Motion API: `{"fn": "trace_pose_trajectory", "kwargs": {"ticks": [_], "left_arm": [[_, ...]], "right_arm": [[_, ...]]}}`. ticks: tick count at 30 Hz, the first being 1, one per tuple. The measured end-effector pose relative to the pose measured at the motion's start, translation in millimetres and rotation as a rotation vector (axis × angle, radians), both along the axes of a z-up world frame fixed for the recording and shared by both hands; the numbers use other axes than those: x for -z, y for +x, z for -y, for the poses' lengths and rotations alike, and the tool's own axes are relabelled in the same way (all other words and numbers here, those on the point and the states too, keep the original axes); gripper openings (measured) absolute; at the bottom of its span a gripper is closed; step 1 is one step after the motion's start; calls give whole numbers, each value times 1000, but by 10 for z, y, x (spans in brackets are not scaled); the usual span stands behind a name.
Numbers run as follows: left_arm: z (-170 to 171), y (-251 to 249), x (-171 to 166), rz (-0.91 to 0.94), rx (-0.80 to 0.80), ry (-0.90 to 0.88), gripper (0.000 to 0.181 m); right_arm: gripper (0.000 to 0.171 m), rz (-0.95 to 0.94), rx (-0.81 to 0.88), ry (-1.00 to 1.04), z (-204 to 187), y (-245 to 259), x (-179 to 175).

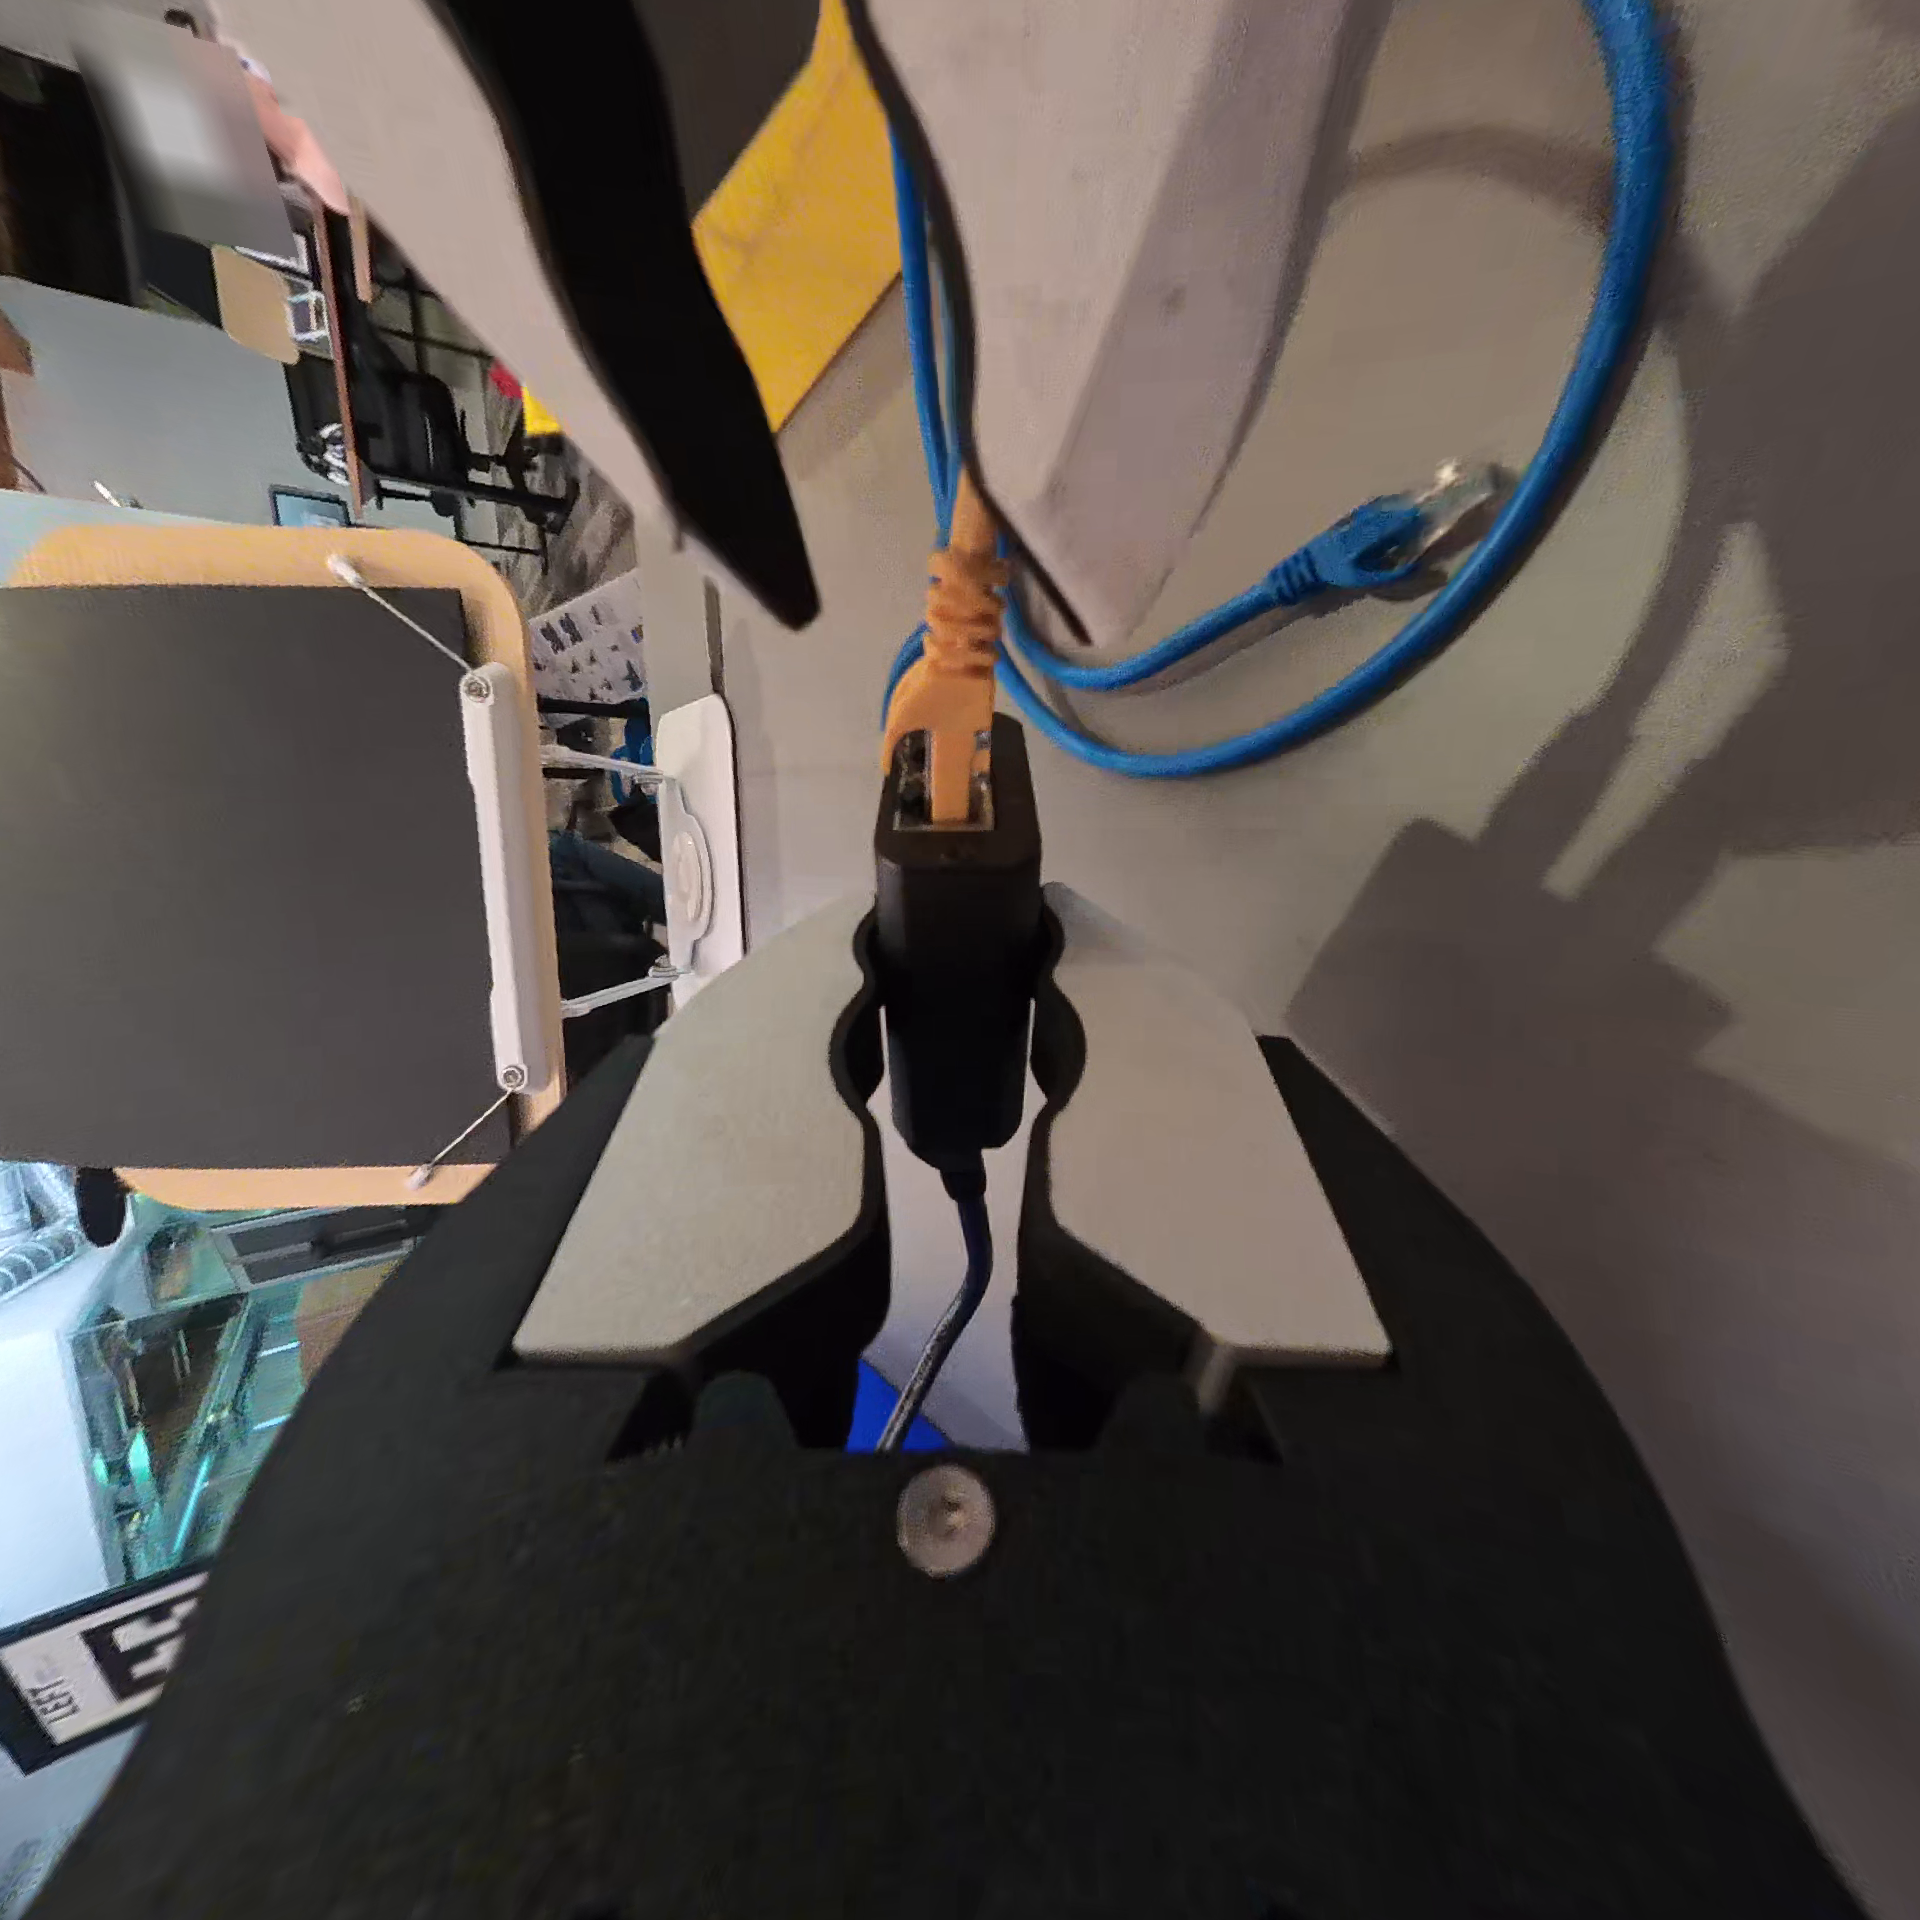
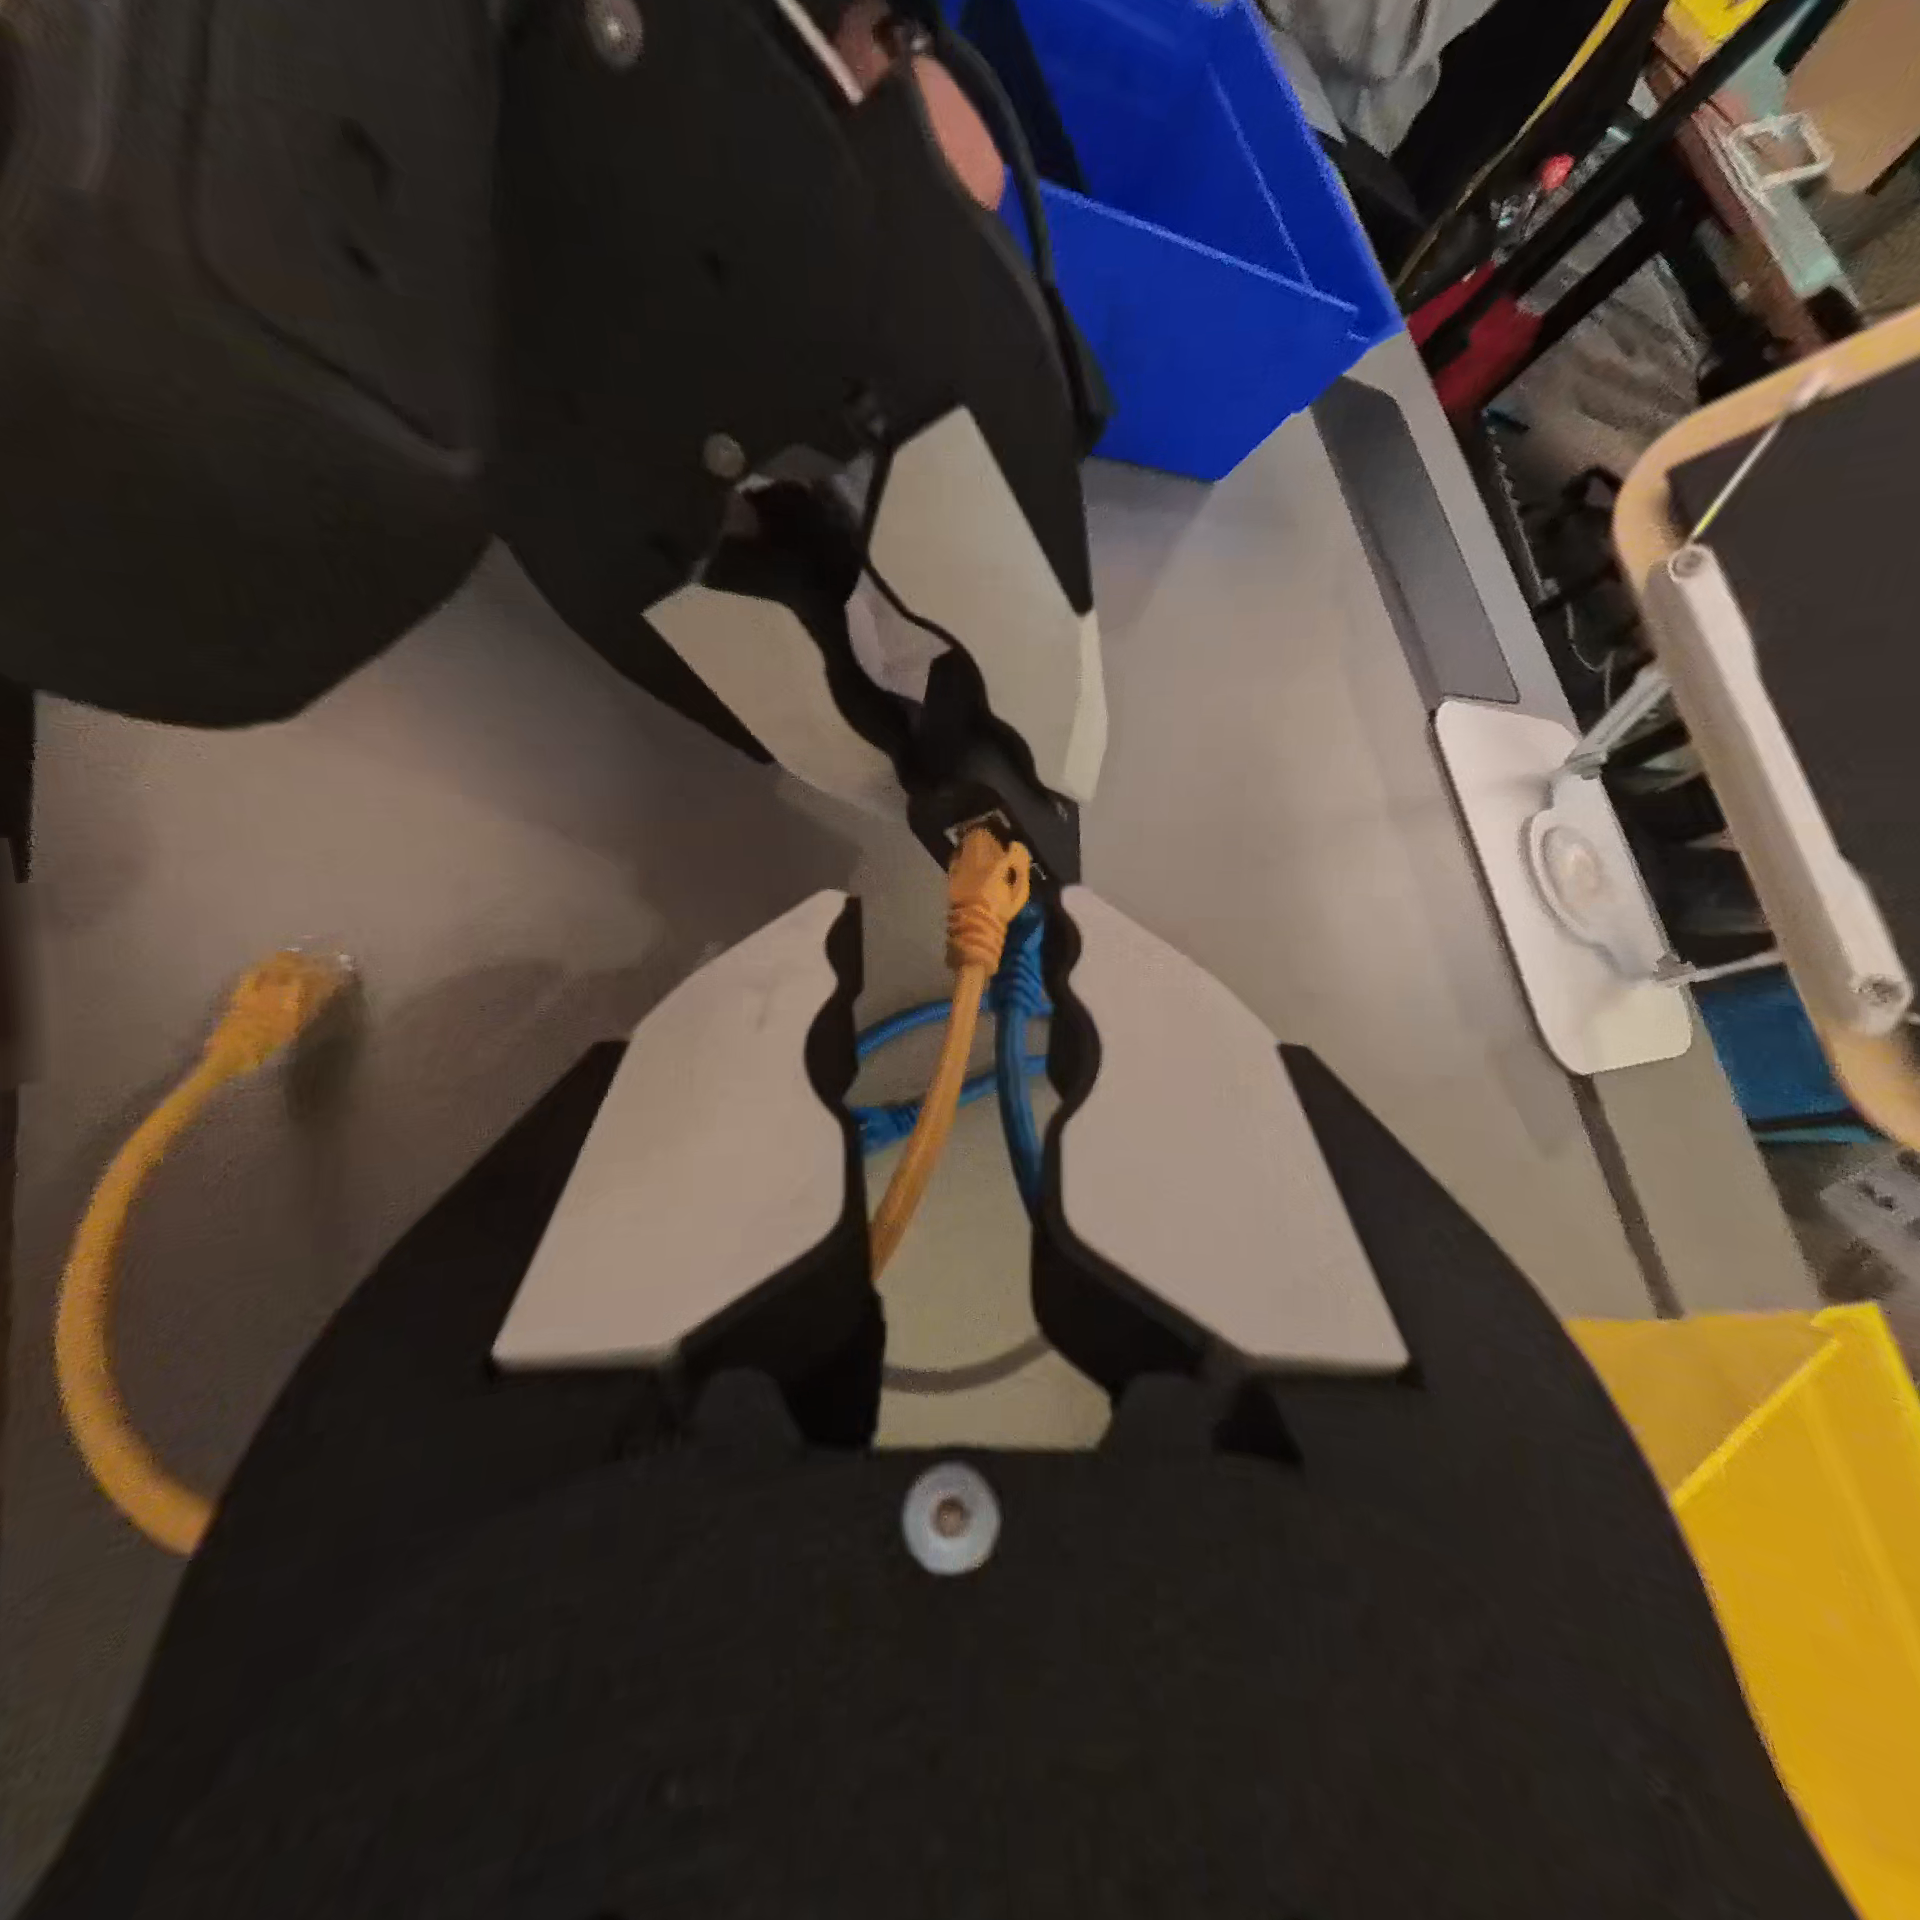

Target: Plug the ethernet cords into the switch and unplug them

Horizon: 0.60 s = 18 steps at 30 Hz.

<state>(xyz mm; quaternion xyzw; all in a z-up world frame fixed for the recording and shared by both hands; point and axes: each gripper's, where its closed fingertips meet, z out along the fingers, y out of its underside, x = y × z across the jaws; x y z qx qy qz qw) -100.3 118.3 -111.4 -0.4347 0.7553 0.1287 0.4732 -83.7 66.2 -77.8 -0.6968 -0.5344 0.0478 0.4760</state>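
Left hand-held gripper (image 1: 956, 997) level, clamping switch (image 1: 954, 914)

My left gripper (image 1: 956, 997): matt black, finely grained plastic body; smooth pale grey pads (image 1: 727, 1164), satin finish; one bright metal screw (image 1: 943, 1536). It clamps the switch (image 1: 956, 935), smooth black plastic with a slight sheen. Orange cord (image 1: 961, 644): rubbery moulded jacket, ribbed at the boot. Blue cord (image 1: 1600, 436): glossy plastic jacket, clear plastic plug. Table (image 1: 1558, 935): smooth, matt grey. My right gripper (image 2: 956, 987): the same matt black plastic and grey pads. Blue bin (image 2: 1195, 312) and yellow bin (image 2: 1787, 1507): smooth, semi-gloss plastic.
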Motion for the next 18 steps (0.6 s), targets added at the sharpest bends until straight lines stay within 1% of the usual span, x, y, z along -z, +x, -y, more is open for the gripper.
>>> {"fn": "trace_pose_trajectory", "kwargs": {"ticks": [2,3,6,9,11,16,18], "left_arm": [[15,1,21,-13,-8,-3,24],[31,12,24,-16,-5,-4,24],[55,24,0,-20,-12,0,24],[52,12,-4,-12,-22,-16,24],[37,11,-15,-7,-31,-20,24],[41,14,4,-13,-27,-26,24],[27,13,-4,-12,-37,-11,24]], "right_arm": [[31,95,-17,7,-47,-26,64],[25,128,-23,16,-77,-39,89],[19,203,-51,62,-125,-87,132],[14,248,-48,95,-163,-78,129],[15,259,-36,113,-176,-77,109],[14,290,-30,104,-168,-68,145],[12,312,-2,89,-192,-42,173]]}}
